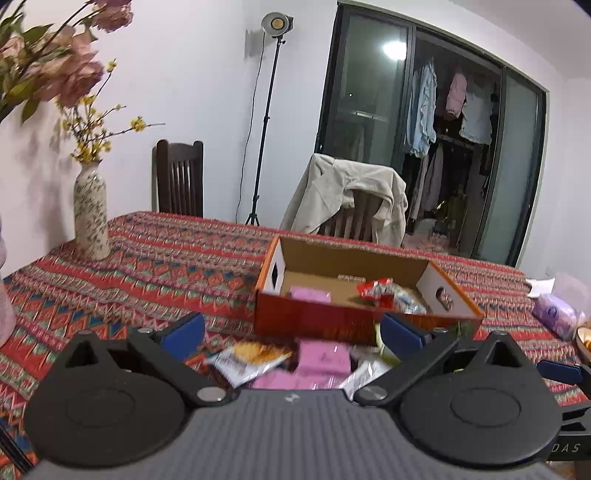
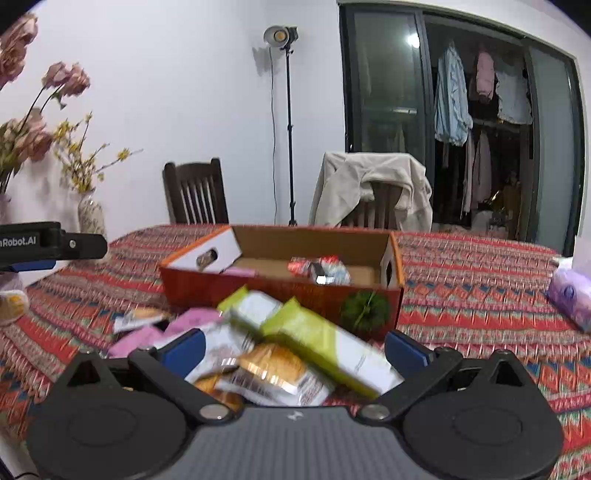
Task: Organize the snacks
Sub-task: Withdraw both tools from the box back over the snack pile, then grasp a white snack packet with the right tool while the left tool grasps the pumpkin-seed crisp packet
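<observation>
Since the snack packets (image 2: 295, 350) were heaped on the patterned tablecloth (image 1: 166, 258) right before the cardboard box (image 2: 280, 291), both the left gripper (image 1: 291, 330) and right gripper (image 2: 295, 343) hung wide and empty over them, probably picking what to drop in

We see an evenly lit room under a studio lamp (image 1: 277, 23) on a tall stand, its round face glowing warm against the white wall. A ceiling light glares back as a bright spot in the dark glass doors (image 1: 393, 50). The lamp's stand and the flowers (image 1: 66, 70) throw soft shadows on the wall. Fisheye distortion bows the door frames, with black corners at the edges. Motion blur smears the snack packets (image 2: 295, 354) nearest the lens and the cardboard box (image 1: 354, 317); the far chairs stay reasonably sharp.
</observation>
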{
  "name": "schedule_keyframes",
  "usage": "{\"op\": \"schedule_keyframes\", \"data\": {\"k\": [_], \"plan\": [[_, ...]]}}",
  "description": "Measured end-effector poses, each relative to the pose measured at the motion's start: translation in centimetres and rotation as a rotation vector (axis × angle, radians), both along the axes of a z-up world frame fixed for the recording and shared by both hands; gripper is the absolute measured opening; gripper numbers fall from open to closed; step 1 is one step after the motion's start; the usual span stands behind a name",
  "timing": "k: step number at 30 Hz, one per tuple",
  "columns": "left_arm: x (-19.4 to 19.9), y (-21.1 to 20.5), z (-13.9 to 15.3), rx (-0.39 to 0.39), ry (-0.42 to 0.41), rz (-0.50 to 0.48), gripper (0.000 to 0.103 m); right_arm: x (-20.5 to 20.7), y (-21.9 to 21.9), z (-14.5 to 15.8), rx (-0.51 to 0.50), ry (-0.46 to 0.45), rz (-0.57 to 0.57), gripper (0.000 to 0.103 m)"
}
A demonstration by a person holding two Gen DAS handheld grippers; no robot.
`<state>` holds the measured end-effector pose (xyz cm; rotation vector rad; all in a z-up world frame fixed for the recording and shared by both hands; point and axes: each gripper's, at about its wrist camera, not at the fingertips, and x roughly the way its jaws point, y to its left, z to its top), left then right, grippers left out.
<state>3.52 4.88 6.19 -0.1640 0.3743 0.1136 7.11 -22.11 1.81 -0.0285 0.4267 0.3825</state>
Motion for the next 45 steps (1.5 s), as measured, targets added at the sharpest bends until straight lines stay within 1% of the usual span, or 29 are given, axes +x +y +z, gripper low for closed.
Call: {"op": "schedule_keyframes", "data": {"k": [2,9,13,17,21,27,31,33,35,39,41,45], "plan": [[-0.7,0.1,-0.6,-0.001,0.010,0.001,0.103,-0.8,0.3,-0.7,-0.008,0.021,0.012,0.103],[-2.5,0.0,-3.4,-0.004,0.087,-0.007,0.103,-2.9,2.3,-3.5,-0.056,0.099,0.080,0.103],[-3.5,-0.1,-5.2,-0.007,0.121,-0.018,0.103,-3.7,3.7,-5.0,-0.094,0.123,0.113,0.103],[-4.1,-0.1,-6.5,-0.005,0.163,-0.021,0.103,-3.9,4.2,-5.9,-0.105,0.147,0.126,0.103],[-4.7,-0.1,-6.8,-0.004,0.174,-0.020,0.103,-3.9,4.9,-6.8,-0.132,0.156,0.132,0.103],[-5.4,-0.1,-6.6,-0.001,0.171,-0.013,0.103,-4.4,4.7,-7.6,-0.106,0.088,0.149,0.103],[-5.4,0.0,-6.6,-0.007,0.170,-0.012,0.103,-4.5,4.5,-7.8,-0.091,0.076,0.160,0.102],[-5.5,0.0,-6.6,-0.011,0.169,-0.019,0.103,-4.6,4.4,-7.7,-0.081,0.072,0.180,0.096],[-5.5,0.0,-6.7,-0.013,0.171,-0.023,0.103,-4.9,4.4,-7.6,-0.078,0.061,0.207,0.081],[-5.5,0.1,-6.8,-0.012,0.177,-0.030,0.103,-5.4,4.5,-7.6,-0.082,0.042,0.213,0.073],[-5.4,0.2,-6.8,-0.014,0.176,-0.033,0.103,-5.6,4.4,-7.5,-0.072,0.036,0.223,0.057],[-5.0,0.1,-7.0,-0.013,0.186,-0.032,0.103,-5.5,4.1,-7.5,-0.060,0.034,0.215,0.055]]}}
